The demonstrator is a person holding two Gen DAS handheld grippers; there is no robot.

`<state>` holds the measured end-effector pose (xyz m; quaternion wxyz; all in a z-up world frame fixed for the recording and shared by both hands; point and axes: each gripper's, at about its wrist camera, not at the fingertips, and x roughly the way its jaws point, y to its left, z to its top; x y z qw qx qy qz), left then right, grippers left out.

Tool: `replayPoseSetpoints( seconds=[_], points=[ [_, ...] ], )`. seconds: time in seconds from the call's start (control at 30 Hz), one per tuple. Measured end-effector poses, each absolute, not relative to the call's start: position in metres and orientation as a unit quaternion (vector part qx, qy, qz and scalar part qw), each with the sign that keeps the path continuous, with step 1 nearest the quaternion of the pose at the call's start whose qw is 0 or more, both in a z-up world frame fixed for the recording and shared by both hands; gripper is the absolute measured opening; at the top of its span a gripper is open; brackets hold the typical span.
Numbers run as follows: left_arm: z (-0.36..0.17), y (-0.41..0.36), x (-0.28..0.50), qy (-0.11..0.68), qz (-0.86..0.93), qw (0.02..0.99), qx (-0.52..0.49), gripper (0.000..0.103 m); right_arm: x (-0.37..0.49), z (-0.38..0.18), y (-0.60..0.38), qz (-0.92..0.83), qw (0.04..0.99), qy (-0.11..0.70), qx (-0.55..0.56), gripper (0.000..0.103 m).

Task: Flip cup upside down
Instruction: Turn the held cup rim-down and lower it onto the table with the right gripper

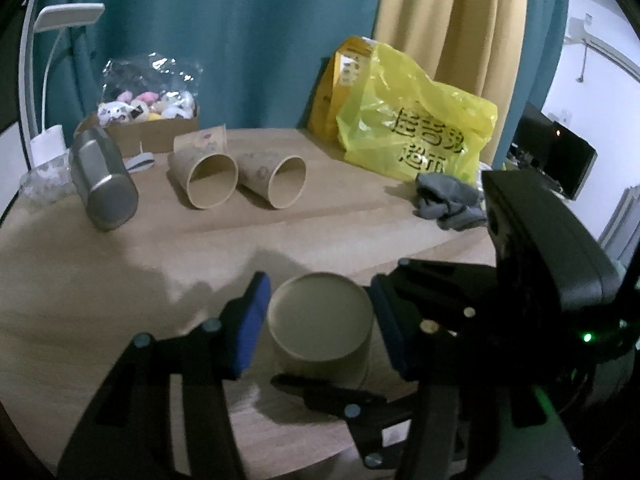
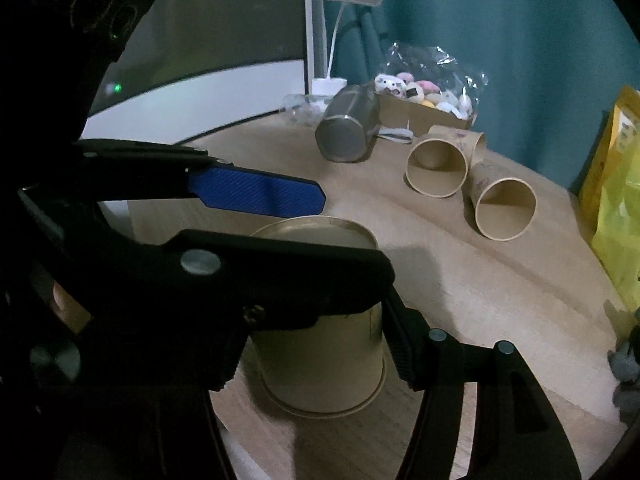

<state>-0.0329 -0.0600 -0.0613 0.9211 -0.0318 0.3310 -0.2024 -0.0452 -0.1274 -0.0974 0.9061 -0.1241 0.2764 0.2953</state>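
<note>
Flanking the cup, the left tongs stand open, pads just clear of its sides. Right tongs are open too, beside it. Cup sits upside down on the table, base up.

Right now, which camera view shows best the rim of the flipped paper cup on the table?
The right wrist view: the paper cup stands upside down and its rim lies flat on the table. The left wrist view shows mainly the cup's upturned base; the rim is hidden there.
</note>
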Motion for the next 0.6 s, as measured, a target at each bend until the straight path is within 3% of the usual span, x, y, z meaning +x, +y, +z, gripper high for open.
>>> replayPoseSetpoints(
  seconds=[0.6],
  points=[
    [-0.0584,-0.0619,-0.0418,0.317,-0.215,0.924,-0.021,0.056,-0.0369,-0.1018,-0.1364,0.281,0.915,0.277,-0.085,0.074]
  ],
)
